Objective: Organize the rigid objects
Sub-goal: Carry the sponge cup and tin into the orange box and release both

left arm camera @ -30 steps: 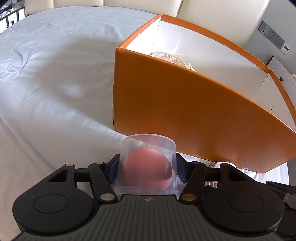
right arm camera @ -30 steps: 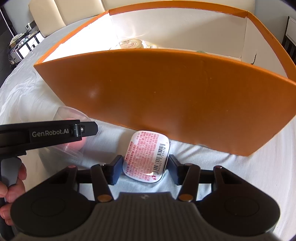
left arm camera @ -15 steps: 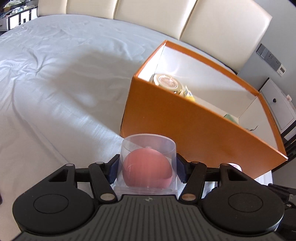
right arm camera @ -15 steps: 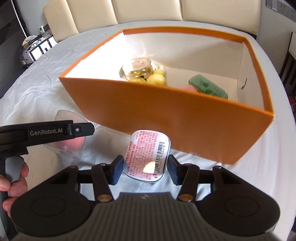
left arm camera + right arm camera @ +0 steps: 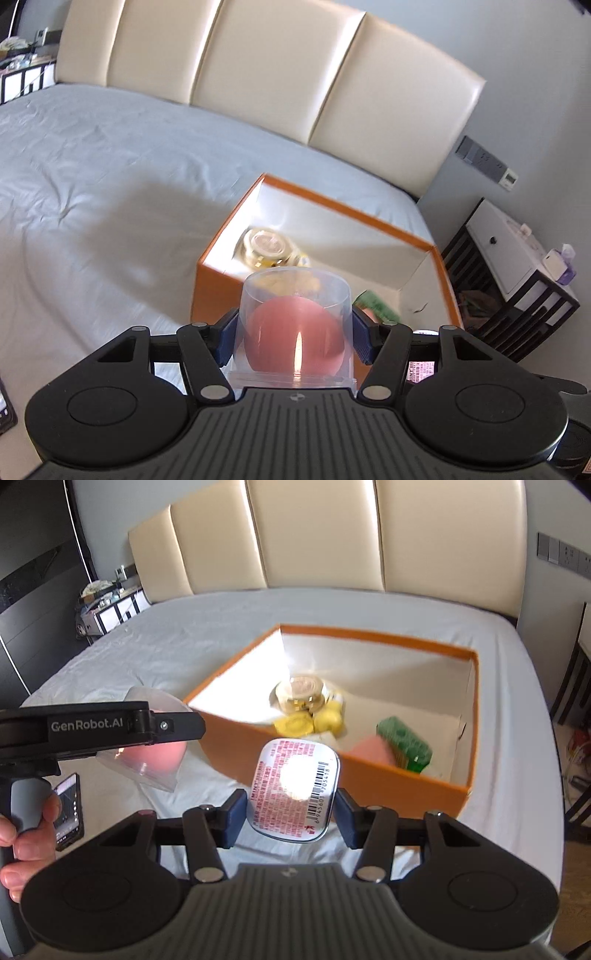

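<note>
The left claw (image 5: 294, 338) is clenched on a clear cup (image 5: 294, 295) with a pink ball (image 5: 294, 338) inside it; the blue pads (image 5: 227, 341) press the cup's walls from both sides, and the cup sits upright between them with its open rim away from the camera. Ahead of this claw and below it lies the orange box (image 5: 207, 291), open-topped, on the grey sheet (image 5: 92, 184); the cup's rim overlaps the box's near wall in the left wrist view. Inside the box, beyond the cup, a gold-lidded jar (image 5: 267, 243) stands near the far left corner, and a green block (image 5: 376, 304) shows just right of the cup. The right claw (image 5: 291, 814) grasps a flat tin (image 5: 295, 788) with a red-printed label and a barcode, its pads (image 5: 236, 819) shut against the tin's two edges, the tin held up off the sheet and just short of the box's near wall (image 5: 369, 779). Past the tin, within the box, the jar (image 5: 301, 694) sits towards the back, two yellow pieces (image 5: 310, 722) lie just in front of it, and the green block (image 5: 404, 744) rests to the right with a pink thing (image 5: 369, 749) beside it. To the left of the right claw, the other claw's black arm (image 5: 99, 727) reaches across, carrying the cup and ball (image 5: 155, 757) beside the box's left corner; a hand (image 5: 26, 834) grips its handle, and a phone (image 5: 68, 806) lies on the sheet below. A cream headboard (image 5: 325, 535) stands beyond the box.
</note>
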Demonstrator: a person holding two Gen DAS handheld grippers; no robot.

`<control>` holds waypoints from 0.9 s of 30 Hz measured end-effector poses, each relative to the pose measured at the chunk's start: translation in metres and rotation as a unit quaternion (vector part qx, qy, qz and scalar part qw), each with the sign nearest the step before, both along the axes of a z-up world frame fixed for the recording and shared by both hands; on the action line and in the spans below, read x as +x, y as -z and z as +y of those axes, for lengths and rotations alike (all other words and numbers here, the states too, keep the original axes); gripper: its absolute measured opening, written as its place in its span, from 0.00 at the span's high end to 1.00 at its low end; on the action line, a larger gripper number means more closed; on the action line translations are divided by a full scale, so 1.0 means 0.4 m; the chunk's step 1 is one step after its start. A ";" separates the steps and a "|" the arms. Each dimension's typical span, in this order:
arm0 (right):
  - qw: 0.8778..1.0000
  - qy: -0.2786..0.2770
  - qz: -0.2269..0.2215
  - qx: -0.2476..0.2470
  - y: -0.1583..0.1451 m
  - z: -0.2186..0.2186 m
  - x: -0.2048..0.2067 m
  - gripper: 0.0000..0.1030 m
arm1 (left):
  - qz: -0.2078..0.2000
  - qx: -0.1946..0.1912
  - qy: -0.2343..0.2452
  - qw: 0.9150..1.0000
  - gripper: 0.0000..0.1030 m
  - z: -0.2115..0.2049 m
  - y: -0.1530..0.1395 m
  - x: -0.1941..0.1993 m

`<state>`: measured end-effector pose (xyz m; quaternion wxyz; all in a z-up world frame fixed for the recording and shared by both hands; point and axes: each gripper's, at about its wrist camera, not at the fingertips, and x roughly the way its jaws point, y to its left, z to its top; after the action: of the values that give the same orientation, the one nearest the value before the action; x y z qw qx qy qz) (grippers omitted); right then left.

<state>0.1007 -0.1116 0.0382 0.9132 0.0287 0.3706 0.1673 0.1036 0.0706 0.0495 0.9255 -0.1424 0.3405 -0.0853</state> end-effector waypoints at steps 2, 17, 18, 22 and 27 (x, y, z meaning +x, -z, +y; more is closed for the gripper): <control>1.000 0.004 -0.010 -0.003 -0.020 -0.013 0.002 0.50 | -0.011 -0.001 0.007 1.000 0.33 -0.012 -0.019 0.006; 0.999 0.014 -0.014 -0.042 -0.039 -0.071 0.138 0.50 | -0.009 0.011 0.045 0.999 0.33 -0.108 -0.017 0.140; 0.999 0.013 -0.008 -0.044 -0.032 -0.070 0.152 0.50 | -0.004 0.011 0.047 0.999 0.33 -0.113 -0.010 0.152; 0.998 0.012 0.008 -0.056 -0.001 -0.063 0.203 0.51 | 0.013 0.012 0.052 0.998 0.33 -0.122 0.018 0.195; 0.997 0.008 0.026 -0.071 0.033 -0.053 0.264 0.51 | 0.031 0.019 0.057 0.998 0.33 -0.131 0.054 0.242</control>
<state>0.2063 -0.1328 0.0250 0.9045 -0.0290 0.4045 0.1324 0.2005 0.0184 0.0277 0.9106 -0.1080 0.3781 -0.1273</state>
